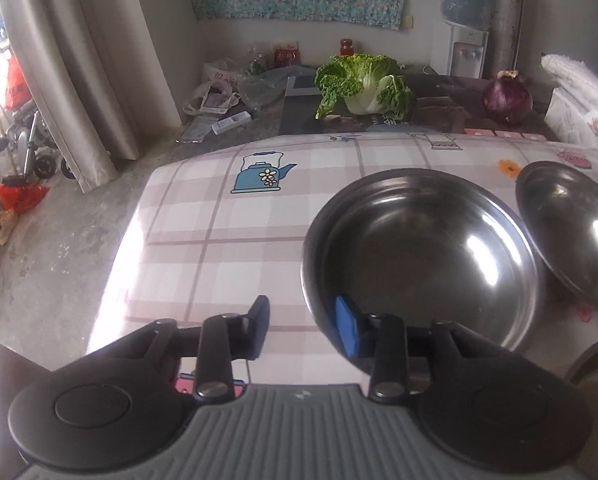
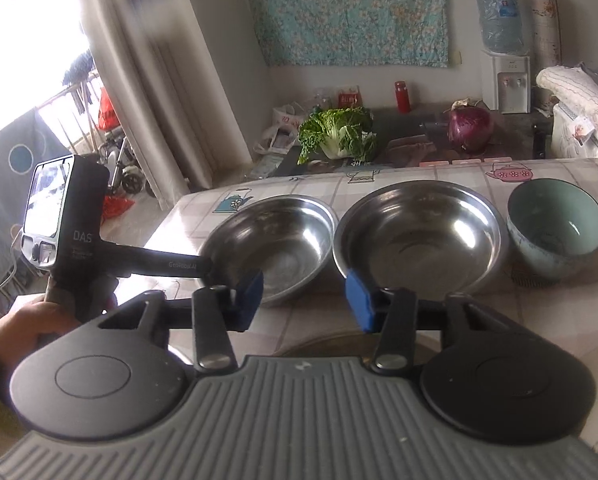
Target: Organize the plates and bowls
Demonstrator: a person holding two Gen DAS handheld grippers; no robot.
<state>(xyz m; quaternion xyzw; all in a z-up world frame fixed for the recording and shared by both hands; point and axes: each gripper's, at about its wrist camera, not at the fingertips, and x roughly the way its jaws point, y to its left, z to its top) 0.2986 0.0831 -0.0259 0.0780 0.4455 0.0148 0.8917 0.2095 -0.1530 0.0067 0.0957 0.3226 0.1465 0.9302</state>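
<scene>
while my left gripper (image 1: 303, 330) stands with its jaws wide apart, one blue-padded finger sits inside the near rim of the shallow round stainless-steel bowl on the left (image 1: 419, 256) and the other finger sits outside it, over the pink plaid tablecloth (image 1: 203, 220); nothing is clamped. my right gripper (image 2: 303, 300) is also spread wide and holds nothing, hovering over the near edge of the table. from the right wrist view three vessels stand in a row across the cloth: that left steel bowl, a second round stainless-steel bowl (image 2: 419, 236) just beside it with rims nearly touching, and a deep pale teal ceramic bowl (image 2: 555, 228) at the right end, slightly apart. beyond the table lie a leafy green cabbage (image 2: 339, 134) and a purple red cabbage (image 2: 470, 128).
</scene>
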